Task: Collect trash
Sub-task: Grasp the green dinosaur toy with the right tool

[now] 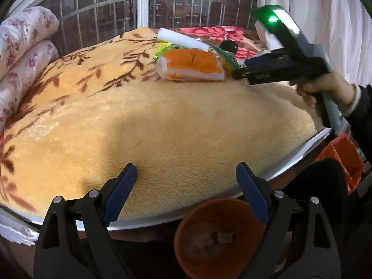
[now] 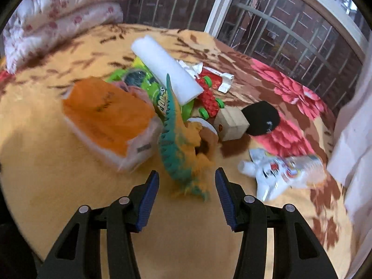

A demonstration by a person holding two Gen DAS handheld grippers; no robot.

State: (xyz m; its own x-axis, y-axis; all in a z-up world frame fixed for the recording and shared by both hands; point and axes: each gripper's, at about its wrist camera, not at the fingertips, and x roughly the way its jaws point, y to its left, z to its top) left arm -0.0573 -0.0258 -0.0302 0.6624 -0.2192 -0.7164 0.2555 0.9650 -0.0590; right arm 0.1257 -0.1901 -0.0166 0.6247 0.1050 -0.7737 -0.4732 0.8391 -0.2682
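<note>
- While the left gripper (image 1: 186,181) hangs over the near edge of the bed with its blue-padded jaws spread wide and nothing between them, the orange bin (image 1: 218,239) stands on the floor right below it, just off the mattress rim.
- Between that gripper and the clutter, the peach plush blanket (image 1: 174,127) lies bare, a broad open stretch for moving.
- Held at about half its spread, the right gripper (image 2: 187,195) grips nothing; the tail end of a green and orange toy dinosaur (image 2: 176,148) shows in the gap of its jaws, and I cannot tell whether the pads touch it.
- Just beyond lies the pile: an orange and white plastic packet (image 2: 109,116), a white foam roll (image 2: 167,69) on top of a green snack wrapper (image 2: 151,86), a red toy with green wheels (image 2: 209,97), a small cardboard box (image 2: 232,121) and a black cap (image 2: 260,116).
- To the right, apart from the pile, sits a crumpled white wrapper (image 2: 274,172).
- From the left wrist view, a hand (image 1: 325,86) carries the right gripper above the far right of the bed.
- Folded floral quilts (image 1: 25,53) fill the left edge, a barred window (image 1: 144,2) backs the bed, and a pale curtain (image 1: 320,11) hangs at the right.
</note>
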